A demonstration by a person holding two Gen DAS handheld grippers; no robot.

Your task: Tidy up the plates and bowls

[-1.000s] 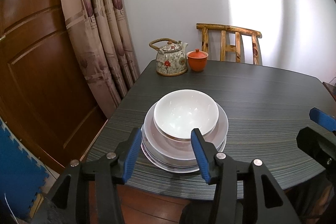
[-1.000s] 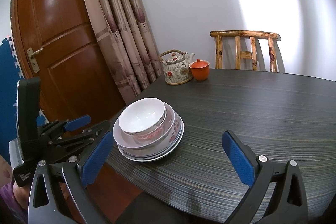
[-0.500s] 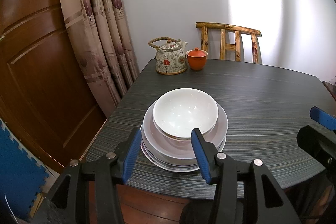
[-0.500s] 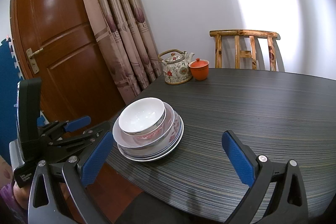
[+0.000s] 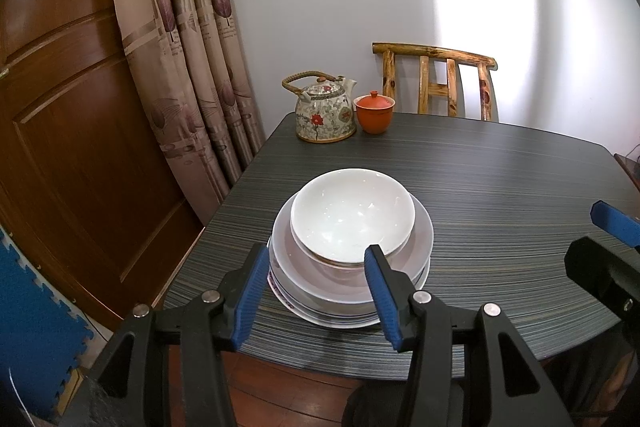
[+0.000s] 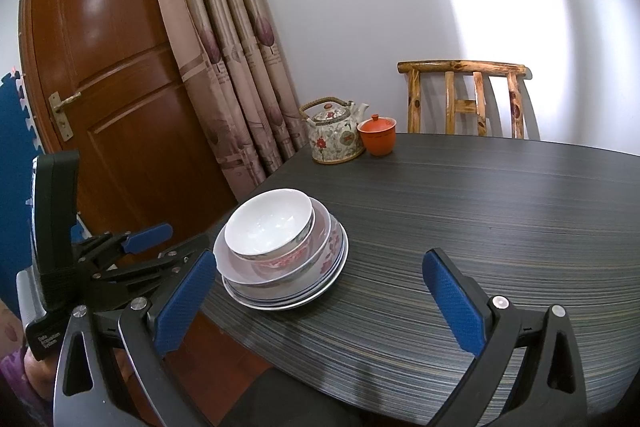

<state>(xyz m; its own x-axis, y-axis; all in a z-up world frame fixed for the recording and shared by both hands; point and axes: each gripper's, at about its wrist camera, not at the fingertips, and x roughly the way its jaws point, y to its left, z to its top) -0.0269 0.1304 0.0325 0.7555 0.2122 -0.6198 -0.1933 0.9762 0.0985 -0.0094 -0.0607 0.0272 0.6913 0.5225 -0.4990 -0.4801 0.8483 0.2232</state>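
A dark striped table (image 5: 500, 187) fills a corner of the room, with a wooden door (image 6: 120, 75) and curtain (image 6: 224, 47) to the left of the stack of plates and bowls (image 6: 280, 251). That stack sits near the table's left edge, a white bowl (image 5: 352, 215) nested on top. The left gripper (image 5: 316, 291) hangs just short of the stack, its jaws partly spread and empty. Beyond the stack stand a teapot (image 5: 324, 113) and an orange lidded cup (image 5: 375, 111). Right of the stack, the right gripper (image 6: 316, 303) gapes wide over bare tabletop, holding nothing. The risk, as I judge it: a pinch on the top bowl's slick rim could slip or drag the stack towards the nearby edge.
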